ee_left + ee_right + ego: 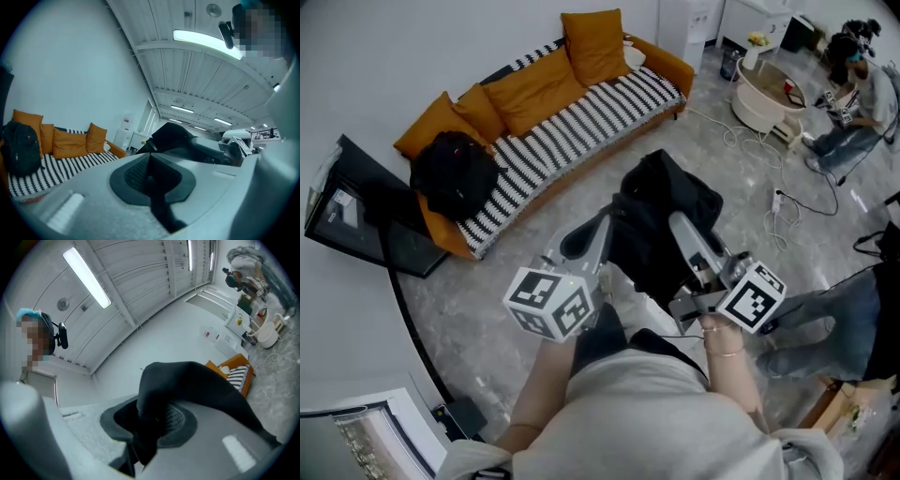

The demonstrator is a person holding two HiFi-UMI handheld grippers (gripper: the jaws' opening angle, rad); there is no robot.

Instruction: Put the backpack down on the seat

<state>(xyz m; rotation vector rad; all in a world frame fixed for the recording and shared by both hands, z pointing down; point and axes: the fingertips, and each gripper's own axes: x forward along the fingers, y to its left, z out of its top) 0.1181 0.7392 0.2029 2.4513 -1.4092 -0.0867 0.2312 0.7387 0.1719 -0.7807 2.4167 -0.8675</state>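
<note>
Your right tongs [154, 420] pinch a soft black strap [187, 380] of the floppy backpack [661, 202]. It hangs over the shiny stone floor [712, 159], well apart from the striped sofa [581, 131]. Your left tongs [152, 180] are pressed together.

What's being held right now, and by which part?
The black backpack. Right gripper jaws clamp a strap-like fold of its fabric; left gripper jaws look closed on dark material at its top, exact part unclear.

Striped sofa seat [581, 127] is open across its middle and right; a black backpack [455, 173] blocks the left end, orange cushions [525, 89] line the back.
</note>
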